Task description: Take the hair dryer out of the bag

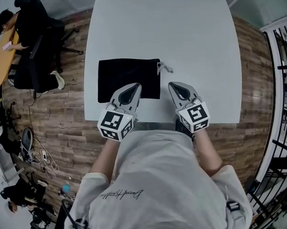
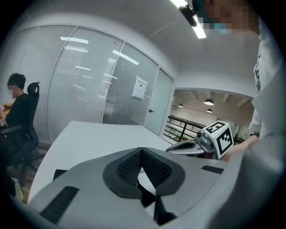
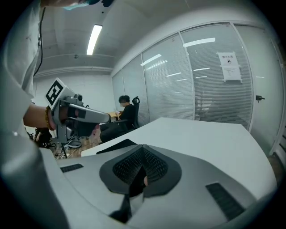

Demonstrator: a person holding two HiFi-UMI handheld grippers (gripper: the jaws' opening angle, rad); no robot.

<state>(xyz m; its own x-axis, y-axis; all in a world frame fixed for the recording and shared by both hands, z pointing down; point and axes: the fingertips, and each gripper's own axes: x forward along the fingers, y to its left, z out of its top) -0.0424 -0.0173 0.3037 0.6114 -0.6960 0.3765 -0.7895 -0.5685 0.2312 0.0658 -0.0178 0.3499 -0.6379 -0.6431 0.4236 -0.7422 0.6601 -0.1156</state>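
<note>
A flat black bag (image 1: 128,79) lies on the white table (image 1: 184,38), its drawstring end (image 1: 164,68) pointing right. No hair dryer shows; whatever is inside the bag is hidden. My left gripper (image 1: 131,89) hovers over the bag's near edge, jaws pressed together with nothing between them. My right gripper (image 1: 178,89) hangs just right of the bag, apart from it, also shut and empty. In the left gripper view the left gripper (image 2: 141,150) has its black pads meeting at the tip. The right gripper (image 3: 142,148) shows the same in its own view, with the bag (image 3: 116,146) to its left.
The table's near edge (image 1: 157,121) lies right under both grippers, with wood floor (image 1: 67,132) around. A seated person (image 1: 8,25) in an office chair (image 1: 35,42) works at a desk on the left. A black railing (image 1: 280,93) runs along the right.
</note>
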